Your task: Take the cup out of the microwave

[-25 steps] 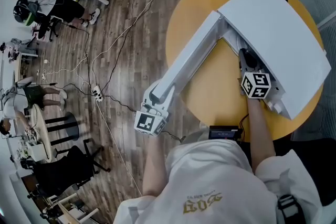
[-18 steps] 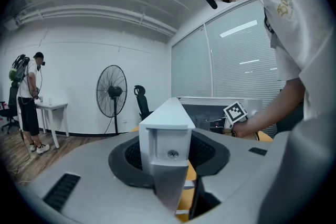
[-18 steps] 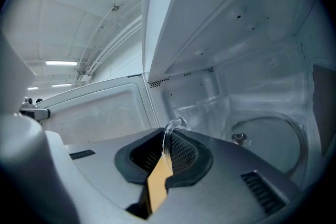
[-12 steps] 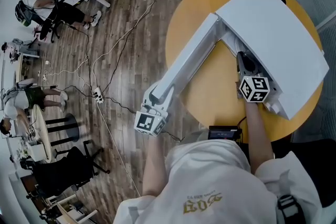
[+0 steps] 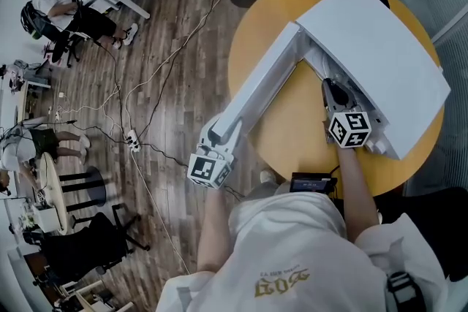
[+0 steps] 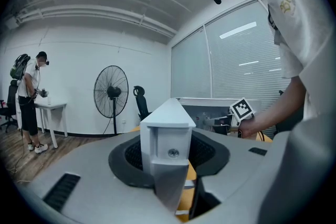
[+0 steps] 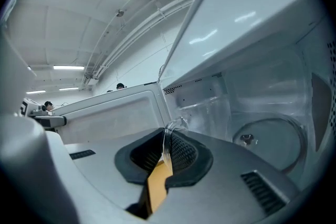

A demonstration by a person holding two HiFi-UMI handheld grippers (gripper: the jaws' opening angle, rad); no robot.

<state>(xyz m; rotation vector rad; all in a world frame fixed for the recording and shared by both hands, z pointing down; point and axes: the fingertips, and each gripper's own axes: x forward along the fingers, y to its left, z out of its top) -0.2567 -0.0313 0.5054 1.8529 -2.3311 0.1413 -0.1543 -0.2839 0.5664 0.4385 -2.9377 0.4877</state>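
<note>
A white microwave (image 5: 373, 47) stands on a round orange table (image 5: 292, 128), its door (image 5: 259, 88) swung wide toward the left. My left gripper (image 5: 219, 137) is shut on the door's free edge (image 6: 165, 128), which fills the gap between its jaws. My right gripper (image 5: 333, 90) is at the oven's mouth. In the right gripper view its jaws (image 7: 165, 157) pinch the thin wall of a clear glass cup (image 7: 170, 134). The oven's glass turntable (image 7: 268, 139) lies bare behind it. The rest of the cup is hidden below the jaws.
A dark flat device (image 5: 313, 184) lies at the table's near edge. Cables (image 5: 146, 84) run over the wooden floor on the left, where people (image 5: 51, 4) sit at desks. A standing fan (image 6: 111, 93) is beyond the door.
My right gripper has drawn back a little from the oven's mouth toward the person and risen slightly. The left gripper and the door have kept still.
</note>
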